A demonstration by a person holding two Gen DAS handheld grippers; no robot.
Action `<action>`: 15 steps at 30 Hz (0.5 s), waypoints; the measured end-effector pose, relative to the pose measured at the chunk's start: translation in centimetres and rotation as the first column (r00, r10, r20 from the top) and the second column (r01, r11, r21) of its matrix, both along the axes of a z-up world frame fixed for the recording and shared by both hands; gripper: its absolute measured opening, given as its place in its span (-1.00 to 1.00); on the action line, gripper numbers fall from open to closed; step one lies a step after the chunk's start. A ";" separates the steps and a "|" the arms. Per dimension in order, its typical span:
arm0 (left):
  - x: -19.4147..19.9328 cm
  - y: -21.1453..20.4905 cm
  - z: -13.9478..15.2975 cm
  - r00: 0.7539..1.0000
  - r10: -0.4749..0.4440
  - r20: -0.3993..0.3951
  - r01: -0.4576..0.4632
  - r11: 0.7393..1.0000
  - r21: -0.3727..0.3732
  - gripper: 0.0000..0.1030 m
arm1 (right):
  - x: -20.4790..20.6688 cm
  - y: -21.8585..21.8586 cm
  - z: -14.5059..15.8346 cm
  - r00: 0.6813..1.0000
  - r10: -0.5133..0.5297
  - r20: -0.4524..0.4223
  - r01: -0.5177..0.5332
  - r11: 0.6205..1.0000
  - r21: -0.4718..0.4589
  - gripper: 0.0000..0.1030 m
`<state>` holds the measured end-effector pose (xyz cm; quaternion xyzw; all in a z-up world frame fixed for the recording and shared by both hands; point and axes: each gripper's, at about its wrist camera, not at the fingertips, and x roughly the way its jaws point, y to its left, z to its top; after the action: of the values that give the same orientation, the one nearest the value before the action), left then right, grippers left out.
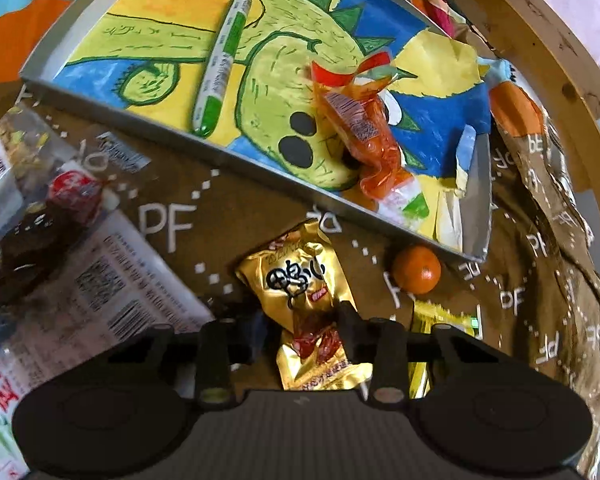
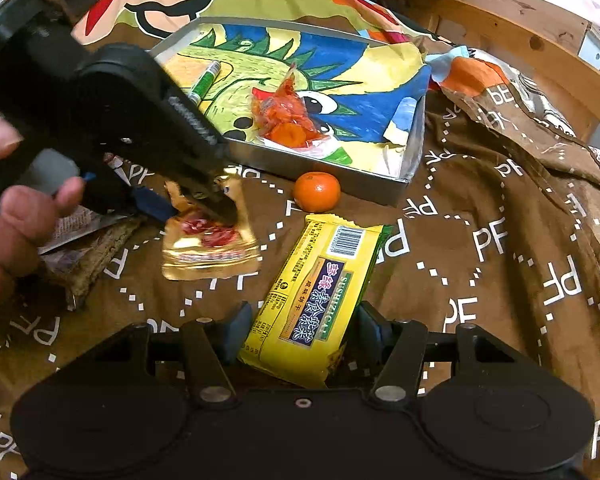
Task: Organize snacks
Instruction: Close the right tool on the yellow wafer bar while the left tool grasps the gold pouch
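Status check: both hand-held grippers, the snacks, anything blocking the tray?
Left hand-held gripper around gold snack packet. Right hand-held gripper clamps yellow cracker pack. Tangerine sits against tray wall.

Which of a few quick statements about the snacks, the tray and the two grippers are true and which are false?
1. The tangerine lies inside the tray. False: it sits on the brown cloth just outside it.
2. The left gripper is closed on the gold packet. True.
3. The right gripper grips the yellow cracker pack. True.
4. The tray is empty. False: it holds a green marker and an orange snack bag.
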<state>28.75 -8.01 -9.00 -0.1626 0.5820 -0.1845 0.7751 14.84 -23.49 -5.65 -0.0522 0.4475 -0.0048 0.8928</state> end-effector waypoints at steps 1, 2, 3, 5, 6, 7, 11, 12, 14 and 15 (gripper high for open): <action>-0.2 0.3 0.1 1.000 -0.007 -0.009 0.007 1.000 0.003 -0.30 | -0.1 0.0 0.0 1.000 0.005 0.002 -0.005 1.000 0.001 0.16; -0.4 0.6 0.2 1.000 -0.009 -0.014 0.009 1.000 0.003 -0.30 | -0.2 0.1 0.1 1.000 0.010 0.005 -0.010 1.000 0.004 0.15; -0.6 0.9 0.3 1.000 -0.006 -0.015 0.007 1.000 0.003 -0.32 | -0.3 0.1 0.2 1.000 0.016 0.010 -0.016 1.000 0.011 0.15; -1.0 1.5 0.6 1.000 0.007 -0.008 -0.007 1.000 0.002 -0.33 | -0.4 0.2 0.4 0.999 0.030 0.018 -0.031 0.999 0.021 0.15; -1.1 1.7 0.7 1.000 0.012 -0.001 -0.012 1.000 -0.001 -0.33 | -0.5 0.4 0.5 0.999 0.041 0.025 -0.041 0.999 0.021 0.15; -1.2 1.8 0.7 1.000 0.016 0.006 -0.016 1.000 -0.007 -0.32 | -0.6 0.6 0.5 0.998 0.053 0.033 -0.054 0.998 0.018 0.15; -1.0 1.6 0.4 0.999 0.022 0.038 -0.021 1.000 -0.019 -0.22 | -0.4 1.3 0.2 0.993 0.098 0.060 -0.098 0.995 -0.003 0.15; -0.9 1.4 0.3 0.999 0.020 0.042 -0.019 0.999 -0.029 -0.11 | -0.2 1.3 0.0 0.993 0.098 0.063 -0.098 0.995 0.000 0.18; -0.5 1.2 0.1 0.999 0.023 0.043 -0.020 0.998 -0.056 0.09 | 0.3 1.3 -0.3 0.994 0.092 0.064 -0.093 0.995 0.025 0.29; -0.4 1.2 0.1 0.999 0.025 0.045 -0.022 0.998 -0.064 0.15 | 0.5 1.2 -0.5 0.994 0.086 0.065 -0.089 0.995 0.044 0.30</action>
<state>28.36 -6.85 -8.86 -0.1896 0.5560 -0.1975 0.7848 15.32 -22.29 -6.12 -0.0506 0.4163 0.0430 0.9068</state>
